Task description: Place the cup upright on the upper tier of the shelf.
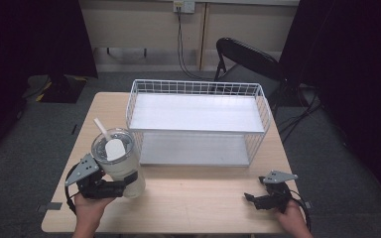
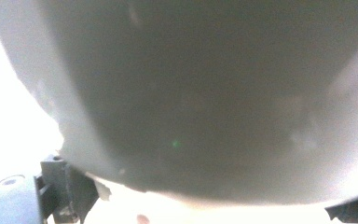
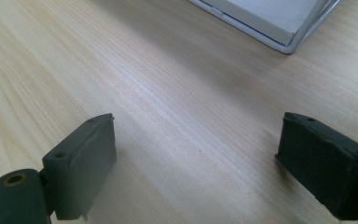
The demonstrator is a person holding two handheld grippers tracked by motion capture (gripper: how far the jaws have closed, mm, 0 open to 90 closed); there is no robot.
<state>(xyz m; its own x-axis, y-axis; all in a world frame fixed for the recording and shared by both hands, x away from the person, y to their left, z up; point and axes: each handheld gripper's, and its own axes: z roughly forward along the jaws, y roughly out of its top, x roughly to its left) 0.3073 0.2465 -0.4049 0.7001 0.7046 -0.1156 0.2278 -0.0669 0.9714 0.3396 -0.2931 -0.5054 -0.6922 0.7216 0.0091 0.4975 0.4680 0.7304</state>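
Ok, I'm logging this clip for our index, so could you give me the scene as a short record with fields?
setting: light wooden table
held item: clear plastic tumbler with lid and white straw, upright
left gripper: shut on the tumbler's side, at the table's front left
right gripper: open, nothing between its jaws, low over the table's front right
storage: white two-tier wire rack at the table's back middle, both shelves bare
background: black folding chair behind the table

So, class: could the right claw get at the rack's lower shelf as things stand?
Probably yes: the right claw is open, holds nothing, and bare table lies between it and the lower shelf, whose front is open.
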